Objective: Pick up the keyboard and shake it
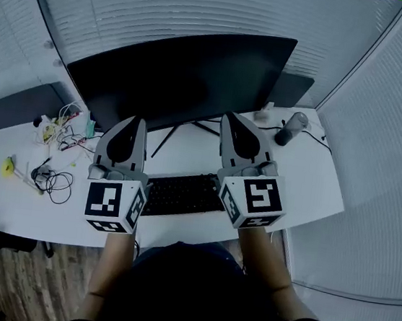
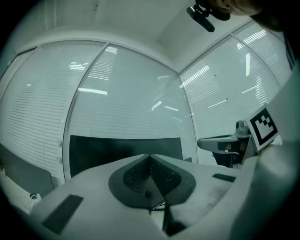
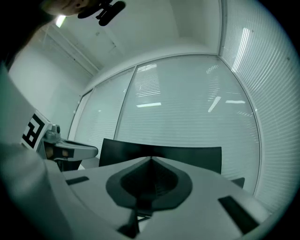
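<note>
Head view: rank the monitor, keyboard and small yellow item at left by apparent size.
1. monitor, by far the largest
2. keyboard, though only its middle shows
3. yellow item, smallest

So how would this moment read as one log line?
left gripper: shut, empty | right gripper: shut, empty | flat black keyboard: on white desk, unheld

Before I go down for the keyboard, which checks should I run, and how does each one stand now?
1. Left gripper jaws open: not ok, shut and empty.
2. Right gripper jaws open: not ok, shut and empty.
3. Keyboard lying on the desk: ok.
4. Keyboard ends free to grasp: cannot tell, the grippers' marker cubes cover both.
5. Loose cables apart from the keyboard: ok.
</note>
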### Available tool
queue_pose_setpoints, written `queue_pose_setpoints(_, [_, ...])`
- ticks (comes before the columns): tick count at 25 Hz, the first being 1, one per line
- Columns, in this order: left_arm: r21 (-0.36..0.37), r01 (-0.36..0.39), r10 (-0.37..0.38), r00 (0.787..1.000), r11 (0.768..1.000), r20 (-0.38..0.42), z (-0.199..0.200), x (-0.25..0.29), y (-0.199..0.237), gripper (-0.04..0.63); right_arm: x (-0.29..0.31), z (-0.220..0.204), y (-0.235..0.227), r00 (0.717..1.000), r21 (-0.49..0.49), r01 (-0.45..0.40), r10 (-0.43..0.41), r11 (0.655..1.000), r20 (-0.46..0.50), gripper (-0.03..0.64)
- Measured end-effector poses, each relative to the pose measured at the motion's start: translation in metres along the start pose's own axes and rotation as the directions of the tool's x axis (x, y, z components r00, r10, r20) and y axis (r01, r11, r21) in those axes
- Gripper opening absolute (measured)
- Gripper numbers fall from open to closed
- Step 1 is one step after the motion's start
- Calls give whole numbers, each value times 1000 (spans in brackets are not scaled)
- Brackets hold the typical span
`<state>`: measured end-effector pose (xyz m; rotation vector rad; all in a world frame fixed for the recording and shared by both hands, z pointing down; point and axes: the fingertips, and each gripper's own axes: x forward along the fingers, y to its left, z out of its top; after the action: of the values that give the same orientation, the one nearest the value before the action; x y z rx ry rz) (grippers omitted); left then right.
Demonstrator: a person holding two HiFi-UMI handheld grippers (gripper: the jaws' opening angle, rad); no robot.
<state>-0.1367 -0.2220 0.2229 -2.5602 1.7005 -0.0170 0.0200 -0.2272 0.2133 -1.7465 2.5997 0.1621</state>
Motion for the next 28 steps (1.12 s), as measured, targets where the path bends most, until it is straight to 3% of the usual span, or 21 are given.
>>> queue_pose_setpoints(5, [-27, 7, -7, 1000, 1000, 19, -2, -14, 0, 23, -12, -2, 8, 1000, -28, 13, -13, 1000, -2, 26])
queue_pose_setpoints(14, [5, 33, -33, 999, 999, 25, 2, -16, -7, 23, -21, -5, 9, 999, -14, 48, -48, 999, -8, 26])
queue_pose_setpoints(28, [-4, 54, -54, 998, 999, 28, -5, -14, -8, 23, -26, -14, 6, 998, -13, 69, -69, 998, -10, 26])
